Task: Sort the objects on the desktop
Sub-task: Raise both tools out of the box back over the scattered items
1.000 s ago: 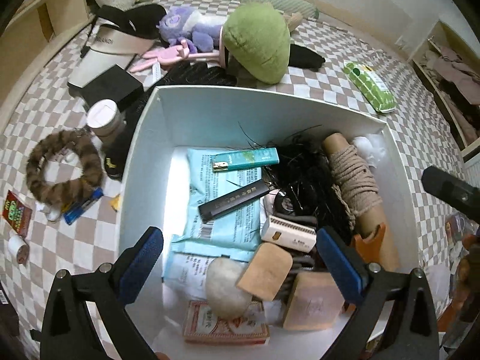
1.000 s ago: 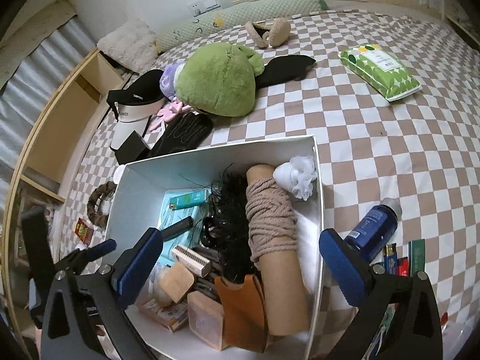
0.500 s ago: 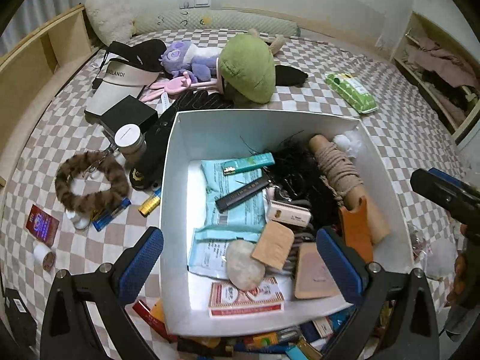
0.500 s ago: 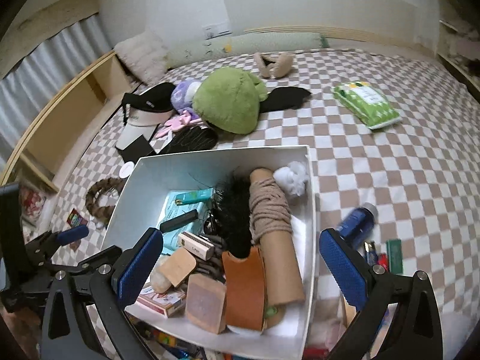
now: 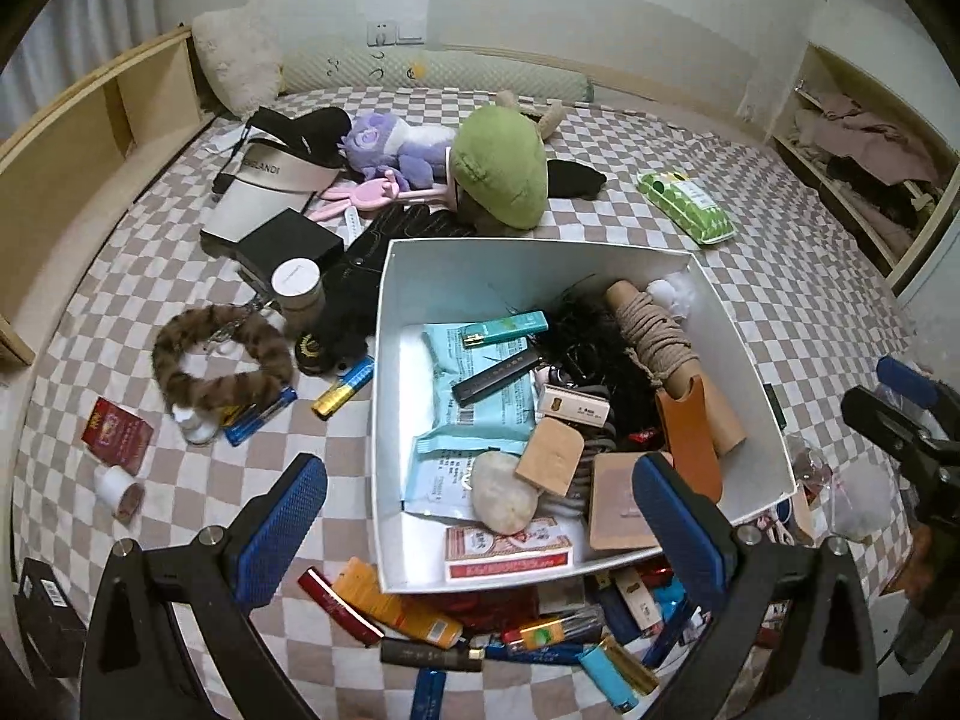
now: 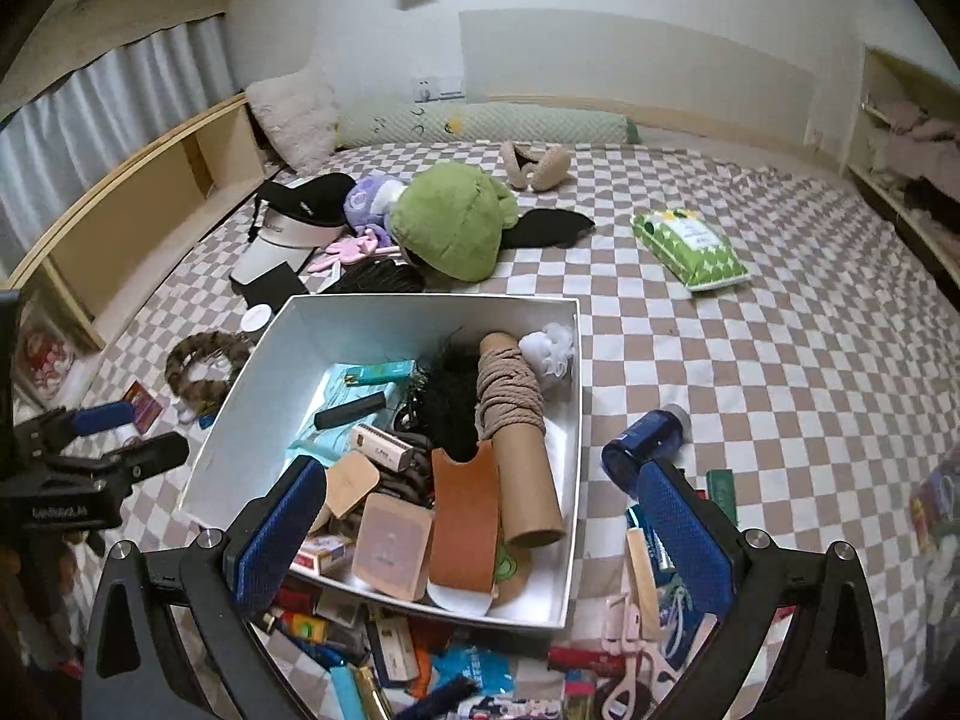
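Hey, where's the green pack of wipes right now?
The green pack of wipes lies on the checkered bedspread, outside the white box, beyond its far right corner and right of the green plush in both views.

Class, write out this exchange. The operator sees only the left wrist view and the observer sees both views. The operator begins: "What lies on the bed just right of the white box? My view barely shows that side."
Observer: A blue bottle lies on its side there, apart from the white box.
Operator: Is the right tool holding anything? I only see it side-on.
Observer: No. The right tool is open and empty, over the box's near end.
Operator: Is there anything by the box's near right corner?
Observer: Something that looks like a pink eyelash curler lies on the bed beside that corner.
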{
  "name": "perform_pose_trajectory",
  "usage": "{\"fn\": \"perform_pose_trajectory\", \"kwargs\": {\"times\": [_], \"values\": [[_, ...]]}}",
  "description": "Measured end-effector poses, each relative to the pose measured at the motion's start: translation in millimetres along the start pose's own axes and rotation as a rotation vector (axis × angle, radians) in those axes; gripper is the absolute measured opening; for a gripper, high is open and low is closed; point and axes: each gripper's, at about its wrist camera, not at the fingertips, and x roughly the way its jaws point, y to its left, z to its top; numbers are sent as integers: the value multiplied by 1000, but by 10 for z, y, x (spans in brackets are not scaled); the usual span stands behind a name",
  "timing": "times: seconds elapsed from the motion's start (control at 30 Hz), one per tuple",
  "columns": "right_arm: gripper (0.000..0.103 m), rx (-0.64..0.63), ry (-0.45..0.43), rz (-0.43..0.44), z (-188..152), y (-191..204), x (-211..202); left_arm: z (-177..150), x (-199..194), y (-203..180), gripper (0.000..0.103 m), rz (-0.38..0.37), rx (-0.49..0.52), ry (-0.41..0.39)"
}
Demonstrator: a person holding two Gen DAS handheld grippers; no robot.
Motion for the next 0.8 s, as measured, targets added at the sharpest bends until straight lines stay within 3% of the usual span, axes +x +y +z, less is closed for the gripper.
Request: {"fn": "perform_pose_trajectory", "kwargs": {"times": [0.43, 0.8], "values": [[103, -46, -27, -13, -214, 170, -453, -262, -343, 184, 101, -67, 6, -23], [103, -77, 35, 23, -606, 135, -487, -575, -472, 265, 101, -100, 76, -7]]}}
